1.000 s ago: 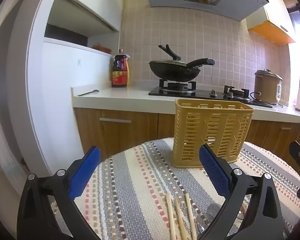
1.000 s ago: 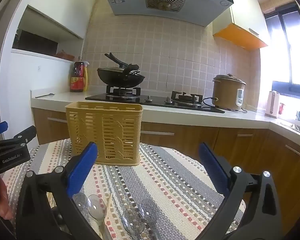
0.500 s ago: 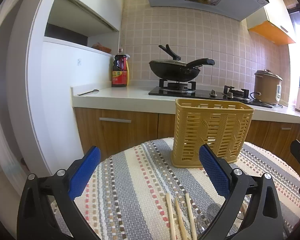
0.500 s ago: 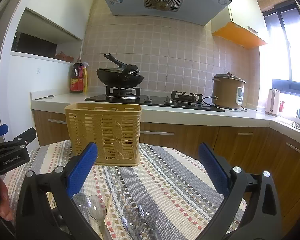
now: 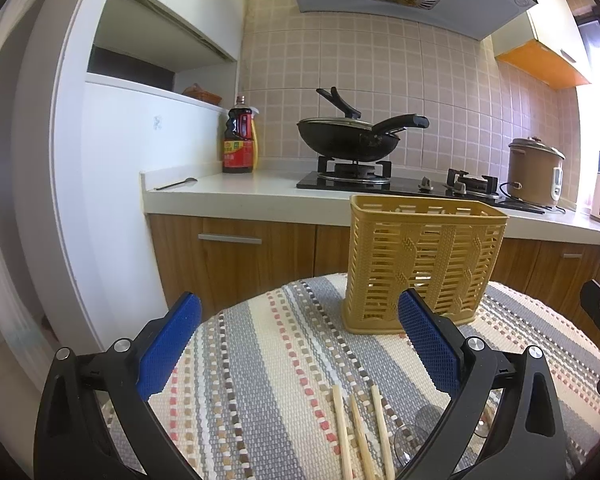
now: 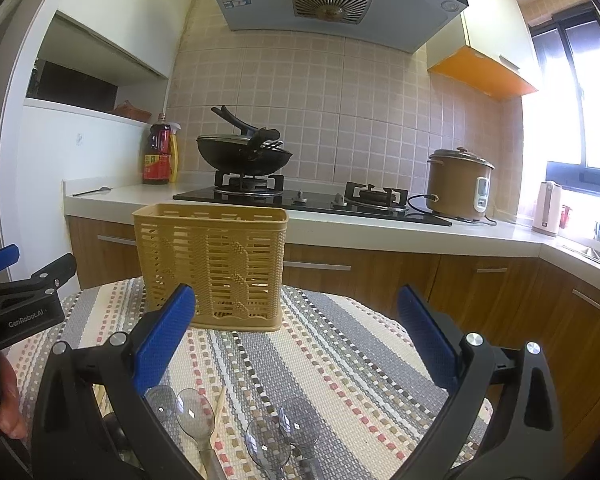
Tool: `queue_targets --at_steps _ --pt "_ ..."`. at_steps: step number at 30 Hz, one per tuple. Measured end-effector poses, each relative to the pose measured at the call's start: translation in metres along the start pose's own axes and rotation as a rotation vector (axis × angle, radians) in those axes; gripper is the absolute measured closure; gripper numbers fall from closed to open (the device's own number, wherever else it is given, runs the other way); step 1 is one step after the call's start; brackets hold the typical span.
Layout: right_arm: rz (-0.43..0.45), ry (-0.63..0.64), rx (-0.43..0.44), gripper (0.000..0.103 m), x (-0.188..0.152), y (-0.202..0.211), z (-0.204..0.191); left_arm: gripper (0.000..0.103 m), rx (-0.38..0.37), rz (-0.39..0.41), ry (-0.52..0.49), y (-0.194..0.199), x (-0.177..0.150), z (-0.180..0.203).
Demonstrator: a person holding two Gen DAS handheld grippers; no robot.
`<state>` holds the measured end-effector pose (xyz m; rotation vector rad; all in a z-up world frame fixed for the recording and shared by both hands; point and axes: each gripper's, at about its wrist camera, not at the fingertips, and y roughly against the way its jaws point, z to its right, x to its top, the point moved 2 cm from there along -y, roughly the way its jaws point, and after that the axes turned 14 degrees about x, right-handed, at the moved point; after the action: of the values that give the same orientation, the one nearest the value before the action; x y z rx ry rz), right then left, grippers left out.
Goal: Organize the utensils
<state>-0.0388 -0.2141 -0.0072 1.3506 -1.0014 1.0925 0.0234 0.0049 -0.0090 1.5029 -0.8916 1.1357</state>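
Note:
A yellow slotted utensil basket point(image 5: 424, 268) stands upright at the far side of the striped tablecloth point(image 5: 268, 380); it also shows in the right wrist view point(image 6: 214, 268). Three wooden chopsticks point(image 5: 360, 432) lie side by side below my open, empty left gripper point(image 5: 300, 344). Several clear plastic spoons point(image 6: 276, 436) lie bowl-up under my open, empty right gripper point(image 6: 296, 340), with one chopstick point(image 6: 219, 404) beside them. Both grippers hover above the table, short of the basket.
A kitchen counter point(image 5: 260, 196) runs behind the table with a black wok point(image 5: 348, 140) on the stove, a sauce bottle point(image 5: 239, 142) and a brown rice cooker point(image 6: 458, 186). The left gripper's body point(image 6: 20, 304) is at the right view's left edge.
The right gripper has tilted or risen slightly, so the basket sits a little lower in its view. The left gripper has not moved.

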Motion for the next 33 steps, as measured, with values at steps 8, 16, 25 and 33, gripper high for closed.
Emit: queue_targets --at_steps 8,16,25,33 --pt "-0.001 -0.001 -0.001 0.007 -0.0006 0.0001 -0.0013 0.007 -0.002 -0.001 -0.002 0.0002 -0.0006 0.0005" --pt "-0.001 0.001 -0.001 0.007 -0.0008 0.0005 -0.0015 0.007 0.000 0.001 -0.001 0.0003 -0.0014 0.0017" --pt "0.000 0.000 0.000 0.007 -0.0006 0.0007 -0.0012 0.007 0.000 0.000 -0.002 0.0004 -0.0018 0.0017" --pt "-0.001 -0.001 -0.001 0.007 -0.0006 0.0003 -0.0009 0.007 -0.001 -0.002 -0.001 0.0005 -0.0023 0.0024"
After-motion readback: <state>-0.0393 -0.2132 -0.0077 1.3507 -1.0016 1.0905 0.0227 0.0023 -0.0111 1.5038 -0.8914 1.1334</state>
